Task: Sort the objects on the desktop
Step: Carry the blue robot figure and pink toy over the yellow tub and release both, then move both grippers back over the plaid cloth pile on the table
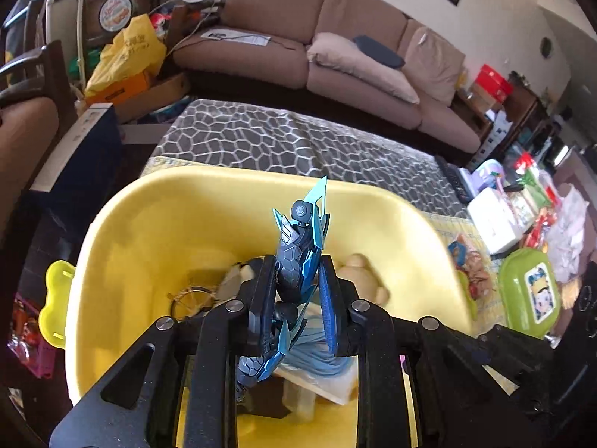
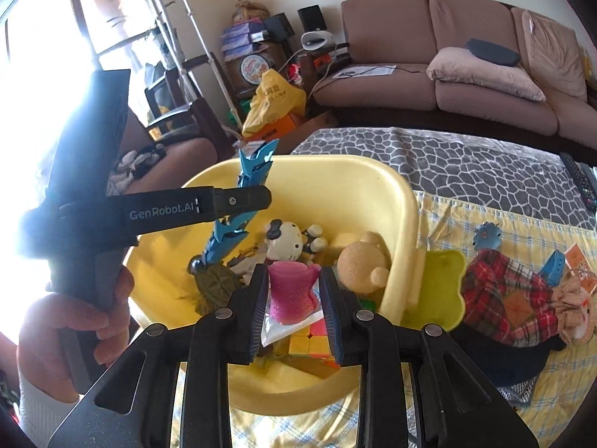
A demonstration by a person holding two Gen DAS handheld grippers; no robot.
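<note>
A yellow plastic tub [image 1: 156, 224] [image 2: 395, 201] stands on the checked cloth. My left gripper [image 1: 296, 280] is shut on a blue and dark grey spiky figure [image 1: 298, 246], held above the tub's inside. The right wrist view shows that same figure [image 2: 242, 201] and the left gripper [image 2: 242, 201] over the tub's left part. My right gripper [image 2: 294, 287] is shut on a pink toy in a clear bag [image 2: 293, 291], above the tub's near side. Inside the tub lie a white cat doll [image 2: 285, 242], a tan bear [image 2: 363, 261], a turtle [image 2: 214, 280] and a colour cube [image 2: 309, 339].
A lime lid [image 2: 436, 287] leans by the tub's right side. A plaid doll [image 2: 503, 291] and a blue toy [image 2: 487, 235] lie on the cloth to the right. A green box [image 1: 530, 291], white box [image 1: 492, 220] and remote [image 1: 453, 179] sit farther off. A brown sofa [image 1: 317, 37] stands behind.
</note>
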